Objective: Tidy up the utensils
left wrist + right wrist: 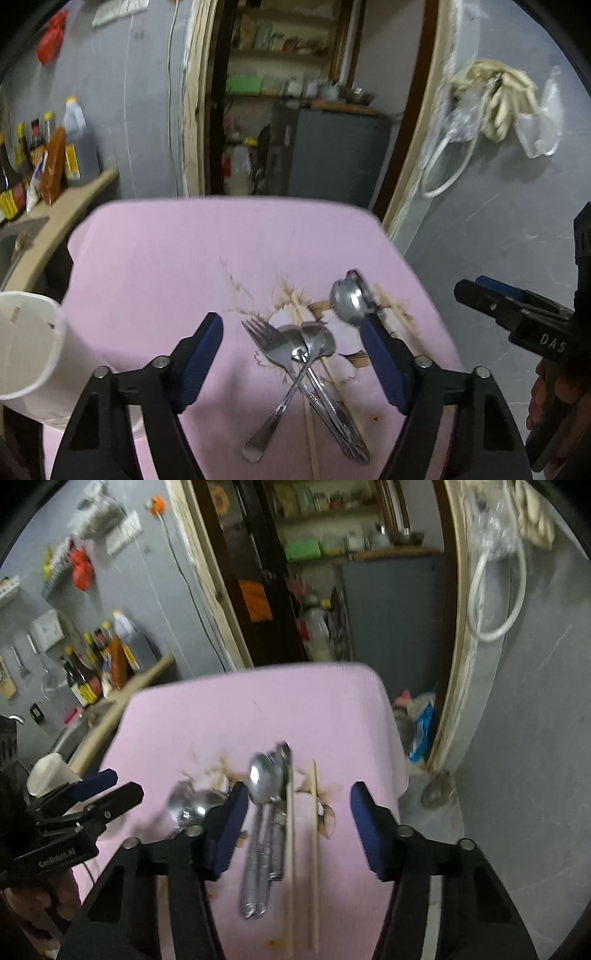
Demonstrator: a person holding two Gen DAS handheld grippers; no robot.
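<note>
Steel cutlery lies on a pink table (pixel 166 258). A fork (pixel 271 341) and two spoons (pixel 317 341) cross each other, with another spoon (pixel 349 299) further right and wooden chopsticks (pixel 312 424) under them. My left gripper (pixel 291 325) hangs open above the crossed pieces, touching none. A white cup (pixel 33 350) stands at its left. My right gripper (pixel 299 790) is open over two spoons (pixel 260 779) and a pair of chopsticks (pixel 314 812); nothing is pinched. The right gripper (pixel 469 284) shows at the left wrist view's right edge, and the left gripper (pixel 123 782) at the right wrist view's left.
A wooden counter with sauce bottles (pixel 55 162) and a sink runs along the left. Behind the table (pixel 258 709) is a doorway to a shelved room (pixel 295 92). The grey wall at right holds a hanging cloth and white ring (pixel 491 99). A hand (pixel 550 402) holds the right gripper.
</note>
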